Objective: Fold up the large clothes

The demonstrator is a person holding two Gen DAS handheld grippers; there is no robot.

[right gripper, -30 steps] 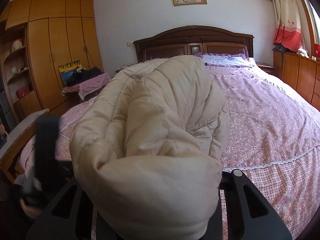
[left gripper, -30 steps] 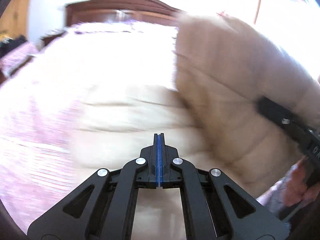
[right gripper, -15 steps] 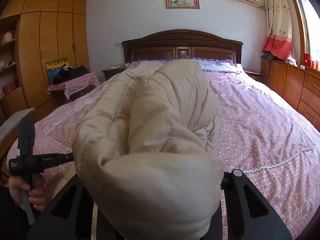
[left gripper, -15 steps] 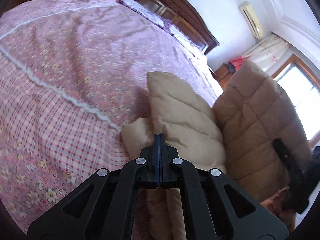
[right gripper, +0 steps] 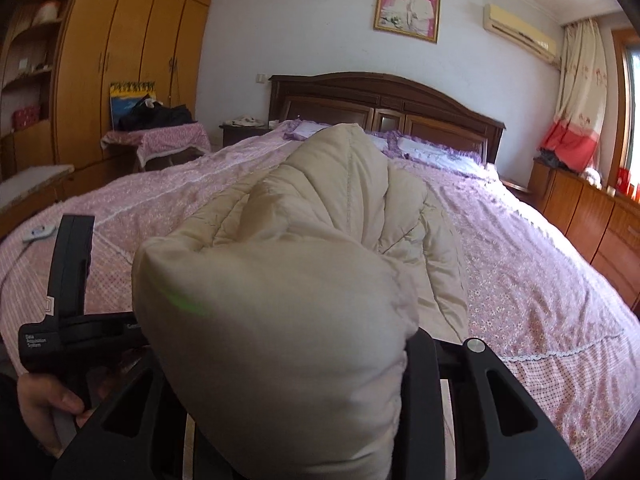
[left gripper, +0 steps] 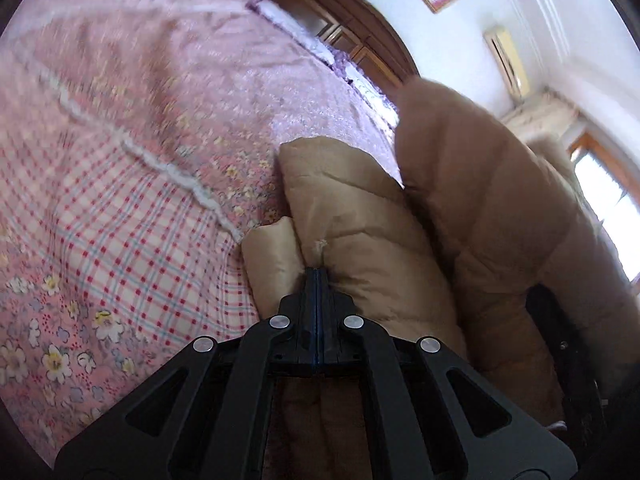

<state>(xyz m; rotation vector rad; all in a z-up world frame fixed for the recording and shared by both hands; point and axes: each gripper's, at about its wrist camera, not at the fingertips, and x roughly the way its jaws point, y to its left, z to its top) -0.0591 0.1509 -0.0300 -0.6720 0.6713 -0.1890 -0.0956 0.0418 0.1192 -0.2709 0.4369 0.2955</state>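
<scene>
The beige puffer coat (right gripper: 280,320) is clamped by the right gripper (right gripper: 304,392) (left gripper (left gripper: 317,276) fully closed, nothing visibly pinched) above the bed (right gripper: 540,280).

The beige quilted puffer coat (right gripper: 280,320) was bunched into a thick, puffy bundle, raised above the near edge of the bed (right gripper: 540,280), while a stitched part (left gripper: 352,216) rested on the bed's pink cover.
</scene>
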